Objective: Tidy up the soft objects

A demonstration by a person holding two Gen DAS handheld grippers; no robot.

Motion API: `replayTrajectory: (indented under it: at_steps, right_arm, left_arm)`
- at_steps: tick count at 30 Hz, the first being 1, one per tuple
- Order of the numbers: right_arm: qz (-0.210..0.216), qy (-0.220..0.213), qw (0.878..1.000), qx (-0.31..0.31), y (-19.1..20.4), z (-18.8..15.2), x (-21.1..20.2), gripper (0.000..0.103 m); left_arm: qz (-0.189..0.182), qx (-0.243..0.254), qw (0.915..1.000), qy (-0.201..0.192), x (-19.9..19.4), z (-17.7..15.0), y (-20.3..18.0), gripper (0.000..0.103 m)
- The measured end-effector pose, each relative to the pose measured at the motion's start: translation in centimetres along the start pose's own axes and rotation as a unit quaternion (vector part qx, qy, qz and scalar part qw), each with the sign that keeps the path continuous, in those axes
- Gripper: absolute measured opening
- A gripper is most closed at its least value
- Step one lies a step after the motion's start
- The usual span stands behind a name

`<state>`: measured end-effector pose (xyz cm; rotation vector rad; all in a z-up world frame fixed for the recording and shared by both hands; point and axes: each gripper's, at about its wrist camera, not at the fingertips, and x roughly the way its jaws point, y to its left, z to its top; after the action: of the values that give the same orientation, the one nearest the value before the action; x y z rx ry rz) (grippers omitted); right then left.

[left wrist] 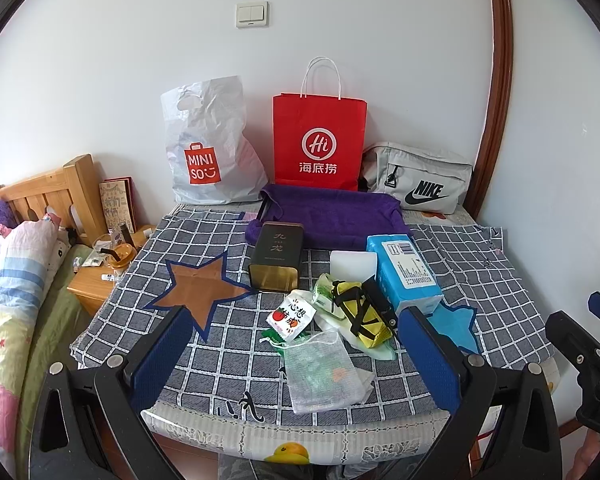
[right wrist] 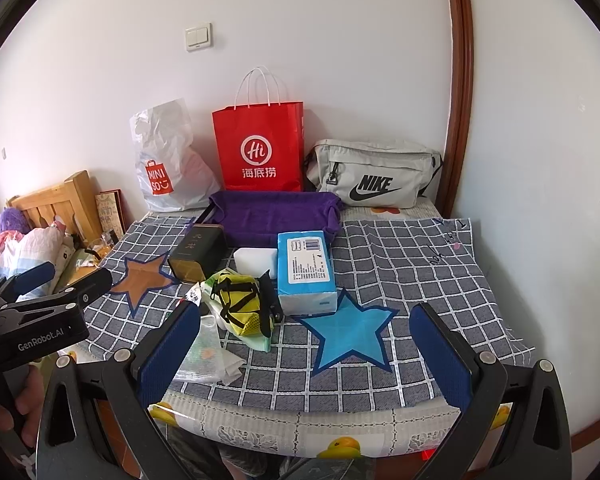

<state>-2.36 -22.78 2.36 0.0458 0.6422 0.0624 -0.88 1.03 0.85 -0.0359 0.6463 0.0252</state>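
Note:
A heap of small soft things lies mid-table: a white mesh pouch [left wrist: 322, 372], a small printed sachet [left wrist: 291, 316], a yellow pouch with black straps [left wrist: 360, 314], a blue tissue pack [left wrist: 406, 270] and a white sponge block [left wrist: 352, 266]. Behind them sit a dark tin [left wrist: 277, 256] and a tray draped in purple cloth [left wrist: 332, 216]. My left gripper [left wrist: 296, 356] hovers open over the near table edge, its pads either side of the mesh pouch. My right gripper [right wrist: 304, 354] is open too, framing the blue star patch [right wrist: 350, 332], right of the yellow pouch [right wrist: 240, 304].
Against the wall stand a white Miniso plastic bag [left wrist: 208, 148], a red paper bag [left wrist: 318, 144] and a grey Nike waist bag [left wrist: 418, 178]. A checked cloth [left wrist: 240, 360] covers the table. A bed and wooden nightstand [left wrist: 92, 284] lie to the left. A hand [right wrist: 4, 412] holds the left gripper's handle.

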Motion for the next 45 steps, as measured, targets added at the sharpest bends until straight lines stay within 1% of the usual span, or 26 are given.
replayTrajectory:
  at_steps: [3,6,10,14,20,25,32,36,41,42,43,44,45]
  right_arm:
    - [0.000,-0.002,1.000,-0.001,0.0,0.0,-0.3,0.103]
    - [0.003,-0.007,1.000,-0.002,0.2,0.1,-0.4,0.103]
    - [0.008,-0.008,1.000,-0.005,0.2,-0.2,-0.1,0.103]
    - [0.011,0.002,1.000,-0.006,0.2,-0.6,1.2,0.103]
    - [0.019,0.035,0.999,0.003,-0.3,-2.1,4.5,0.103]
    - [0.022,0.064,0.998,0.015,-1.2,-3.3,7.5,0.103]
    - [0.018,0.107,0.994,0.022,-1.9,-5.3,11.9,0.103]
    - [0.023,0.130,0.991,0.028,-2.2,-6.3,14.1,0.103]
    - [0.020,0.157,0.987,0.028,-2.6,-7.3,16.2,0.103]
    - [0.019,0.159,0.987,0.028,-2.7,-7.5,16.4,0.103]
    - [0.018,0.162,0.986,0.028,-2.8,-7.6,16.7,0.103]
    - [0.018,0.165,0.986,0.029,-3.0,-7.7,16.9,0.103]
    - [0.018,0.169,0.985,0.031,-3.2,-7.9,17.3,0.103]
  left_arm:
    - [-0.001,0.002,1.0000,-0.003,0.0,-0.2,-0.1,0.103]
    - [-0.004,0.001,1.0000,0.002,0.5,-0.4,-0.1,0.103]
    - [-0.004,0.000,0.9998,0.020,1.9,-0.9,0.0,0.103]
    - [-0.002,0.000,0.9993,0.038,3.7,-1.6,0.2,0.103]
    - [-0.012,0.000,0.9966,0.082,7.3,-3.3,0.7,0.103]
    - [-0.025,-0.002,0.9908,0.133,11.1,-5.5,0.6,0.103]
    - [-0.046,-0.005,0.9833,0.176,15.0,-7.8,-0.1,0.103]
    - [-0.057,-0.006,0.9785,0.198,17.0,-8.7,-0.7,0.103]
    - [-0.068,-0.006,0.9776,0.199,18.7,-9.1,-1.7,0.103]
    - [-0.067,-0.003,0.9779,0.198,18.9,-9.2,-1.9,0.101]
    - [-0.066,0.000,0.9789,0.194,19.0,-9.2,-2.1,0.089]
    - [-0.063,0.006,0.9798,0.189,19.1,-9.2,-2.3,0.081]
    - [-0.059,0.013,0.9800,0.189,19.2,-9.1,-2.5,0.069]
